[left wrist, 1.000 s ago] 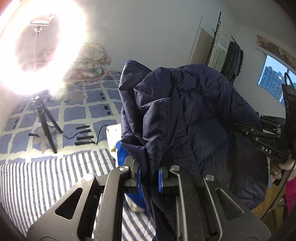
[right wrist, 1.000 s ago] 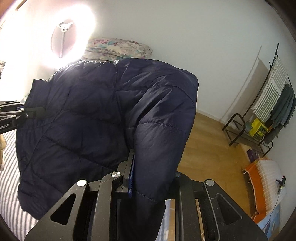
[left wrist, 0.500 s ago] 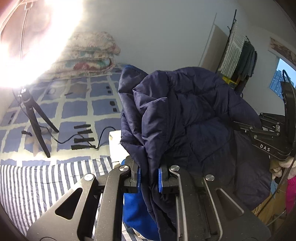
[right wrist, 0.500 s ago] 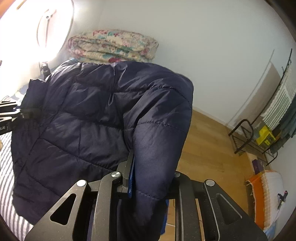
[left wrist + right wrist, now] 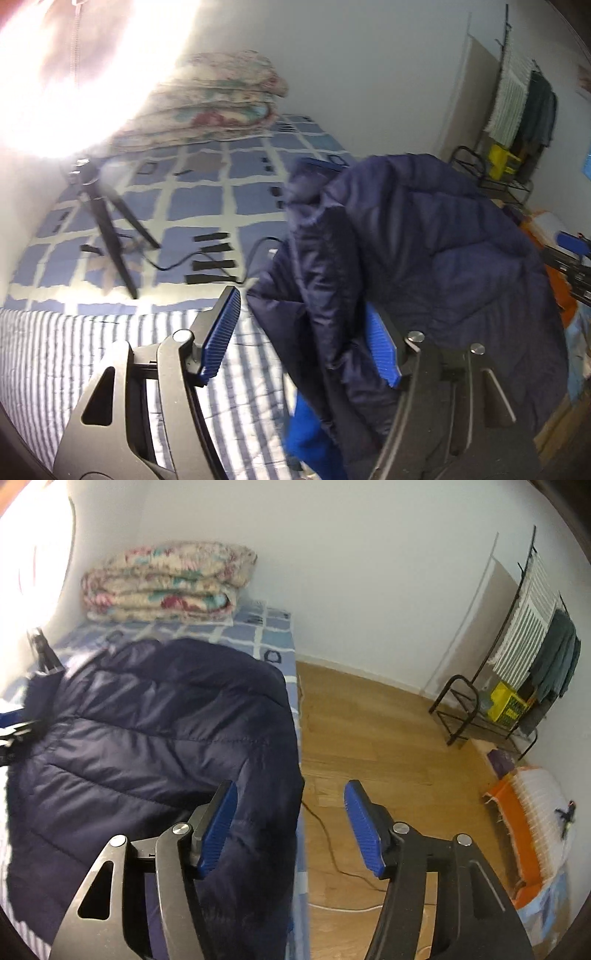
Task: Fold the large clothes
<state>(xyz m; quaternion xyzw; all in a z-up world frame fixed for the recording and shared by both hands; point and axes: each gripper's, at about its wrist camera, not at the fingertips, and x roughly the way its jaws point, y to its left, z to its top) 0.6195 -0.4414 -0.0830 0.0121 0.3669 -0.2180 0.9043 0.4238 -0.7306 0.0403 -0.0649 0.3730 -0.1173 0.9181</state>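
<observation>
Both grippers stand with jaws released, wide apart, and neither grips anything. The left gripper (image 5: 303, 332) points across the bed (image 5: 92, 354), its blue pads spread; the navy jacket (image 5: 424, 266) hangs bunched between and in front of them, draped against the right-hand pad but not pinched, and a patch of bright blue lining shows at its lower edge. The view is blurred. Behind the jacket the bed carries a striped sheet near the camera and a blue checked cover farther back, with a black tripod (image 5: 107, 221) standing on it, a cable trailing beside it, and a folded floral quilt (image 5: 221, 96) stacked against the wall. A strong lamp glare (image 5: 74, 66) whites out the upper left. The right gripper (image 5: 290, 827) looks along the bed's edge: the jacket (image 5: 147, 746) lies spread on the bed (image 5: 273, 635) to the left, its near edge passing just in front of the left-hand pad, while the right-hand pad hangs over the wooden floor (image 5: 369, 731). The quilt (image 5: 166, 583) sits at the far end. A drying rack (image 5: 517, 646) with a striped towel and dark clothes stands by the far wall, and an orange-edged bundle (image 5: 532, 819) lies on the floor at right.
</observation>
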